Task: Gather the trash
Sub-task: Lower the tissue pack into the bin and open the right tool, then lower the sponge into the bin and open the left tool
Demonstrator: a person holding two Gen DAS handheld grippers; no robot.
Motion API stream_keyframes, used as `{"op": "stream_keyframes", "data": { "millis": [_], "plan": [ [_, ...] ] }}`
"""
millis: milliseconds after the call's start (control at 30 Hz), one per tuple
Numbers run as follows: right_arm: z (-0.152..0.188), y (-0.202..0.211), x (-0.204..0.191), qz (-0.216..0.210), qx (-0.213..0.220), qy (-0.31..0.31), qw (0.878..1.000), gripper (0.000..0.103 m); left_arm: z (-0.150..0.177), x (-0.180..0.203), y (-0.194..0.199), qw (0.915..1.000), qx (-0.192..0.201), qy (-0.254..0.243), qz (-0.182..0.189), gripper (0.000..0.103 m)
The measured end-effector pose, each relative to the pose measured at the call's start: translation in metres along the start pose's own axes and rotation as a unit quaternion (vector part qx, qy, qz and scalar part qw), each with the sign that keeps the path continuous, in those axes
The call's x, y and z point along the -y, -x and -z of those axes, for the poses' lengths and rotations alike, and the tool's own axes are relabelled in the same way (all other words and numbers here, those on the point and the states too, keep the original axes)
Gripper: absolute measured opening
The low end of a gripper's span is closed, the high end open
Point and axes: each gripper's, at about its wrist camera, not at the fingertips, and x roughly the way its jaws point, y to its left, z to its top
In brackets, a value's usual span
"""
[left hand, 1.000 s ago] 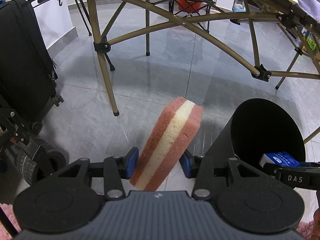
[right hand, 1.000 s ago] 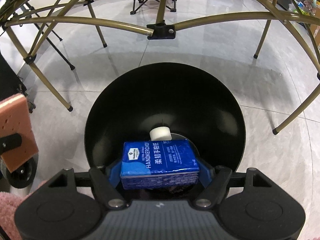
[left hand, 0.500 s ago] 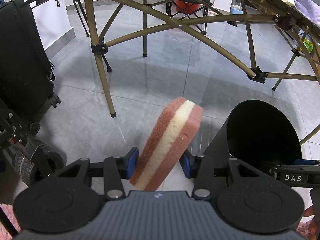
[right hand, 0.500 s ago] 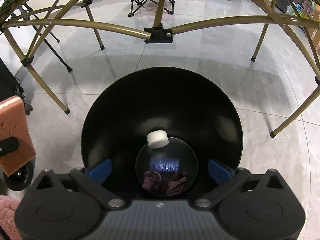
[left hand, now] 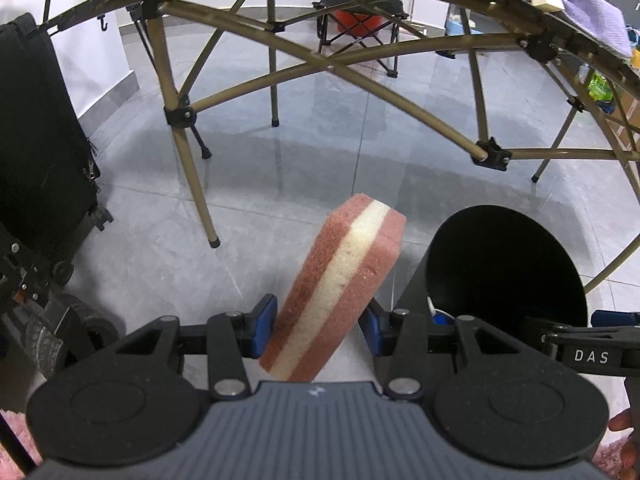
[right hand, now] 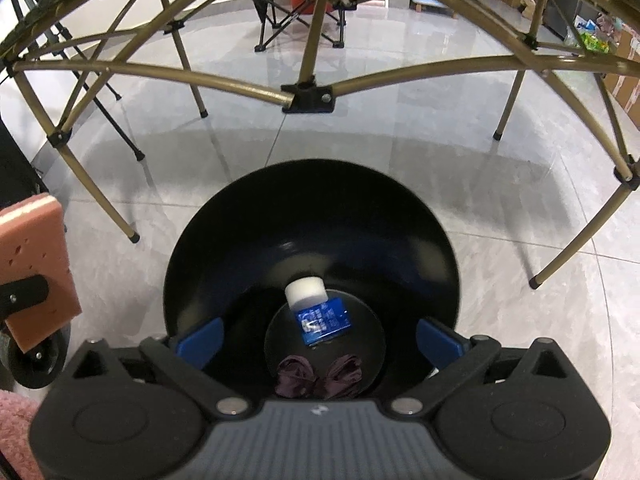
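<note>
Sponge held at left, bin contents below right

Left wrist view: left gripper (left hand: 316, 326) has its jaws closed on a pink-and-cream layered sponge (left hand: 340, 288), which stands tilted, upper end leaning right. Black trash bin (left hand: 506, 272) stands on the grey tiled floor (left hand: 280, 184) just right of the sponge. Right gripper (left hand: 592, 344) reaches in at the bin's near rim.

Right wrist view: right gripper (right hand: 320, 334) hovers over the bin (right hand: 312, 208) mouth, jaws wide apart and holding nothing. On the bin bottom lie a blue tissue pack (right hand: 323, 319), a white cylinder (right hand: 305, 291) touching it, and a dark crumpled wrapper (right hand: 318, 372). The sponge (right hand: 36, 272) shows at the left edge.
</note>
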Motion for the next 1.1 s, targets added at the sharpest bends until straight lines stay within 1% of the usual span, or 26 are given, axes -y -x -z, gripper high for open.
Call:
{"op": "stream_keyframes", "data": {
  "millis": [133, 567, 800, 1100],
  "plan": [
    [0.000, 0.009, 0.010, -0.004, 0.008, -0.007, 1.000, 0.103, -0.003, 0.011, 0.004, 0.9999, 0.006, -0.009, 0.007, 0.045],
    [0.003, 0.040, 0.056, 0.010, 0.051, -0.050, 0.997, 0.103, -0.008, 0.058, 0.010, 0.9985, 0.017, -0.043, 0.030, 0.045],
    [0.007, 0.054, 0.082, 0.024, 0.071, -0.075, 0.994, 0.103, -0.006, 0.086, 0.006, 0.9971, 0.007, -0.064, 0.042, 0.045],
    [0.021, 0.058, 0.118, 0.042, 0.070, -0.114, 0.990, 0.103, -0.003, 0.121, -0.010, 0.9947, -0.021, -0.084, 0.055, 0.045]
  ]
}}
